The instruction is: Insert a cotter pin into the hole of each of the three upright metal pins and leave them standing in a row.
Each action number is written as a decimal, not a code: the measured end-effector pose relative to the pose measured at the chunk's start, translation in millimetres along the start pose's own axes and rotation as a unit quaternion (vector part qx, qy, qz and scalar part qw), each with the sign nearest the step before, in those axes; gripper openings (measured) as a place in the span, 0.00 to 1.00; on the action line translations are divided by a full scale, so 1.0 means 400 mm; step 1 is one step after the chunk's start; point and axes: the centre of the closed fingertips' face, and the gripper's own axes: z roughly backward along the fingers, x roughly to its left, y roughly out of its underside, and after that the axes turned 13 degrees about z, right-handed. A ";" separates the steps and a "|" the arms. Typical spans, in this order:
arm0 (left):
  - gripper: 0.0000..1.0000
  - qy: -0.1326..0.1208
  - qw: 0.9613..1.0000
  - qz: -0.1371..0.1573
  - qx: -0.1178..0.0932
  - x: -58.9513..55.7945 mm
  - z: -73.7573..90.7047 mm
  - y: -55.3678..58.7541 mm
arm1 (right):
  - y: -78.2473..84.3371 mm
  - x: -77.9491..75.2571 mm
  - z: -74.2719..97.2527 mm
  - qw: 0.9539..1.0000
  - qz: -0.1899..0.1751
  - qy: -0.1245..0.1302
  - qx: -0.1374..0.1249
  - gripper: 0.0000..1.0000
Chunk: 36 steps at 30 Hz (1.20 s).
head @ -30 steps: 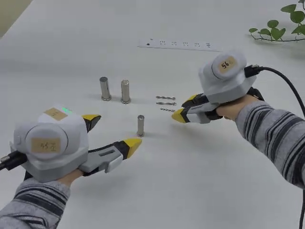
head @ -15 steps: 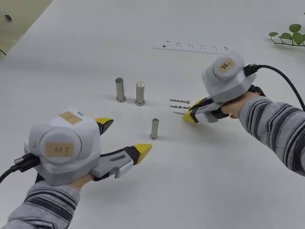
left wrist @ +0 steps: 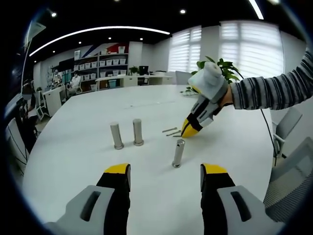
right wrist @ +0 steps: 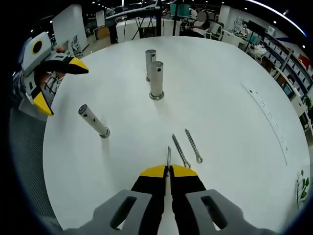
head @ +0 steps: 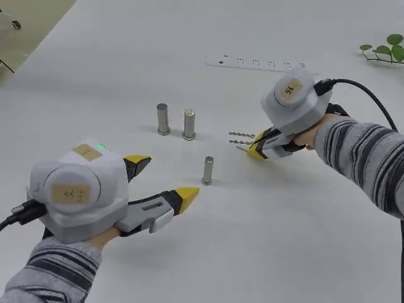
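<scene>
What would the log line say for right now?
right gripper: shut on cotter pin | left gripper: open, empty | two loose cotter pins on table | three metal pins upright

Power strip (head: 255,62), plant (head: 382,52), white table (head: 284,221).

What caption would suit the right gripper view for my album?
Right gripper shut on one cotter pin, two spare cotter pins beside it, three upright metal pins ahead.
</scene>
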 end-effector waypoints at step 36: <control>0.34 0.079 0.996 0.022 0.016 -0.139 -0.011 -0.014 | -0.126 0.143 0.125 0.982 0.150 0.030 -0.112 0.00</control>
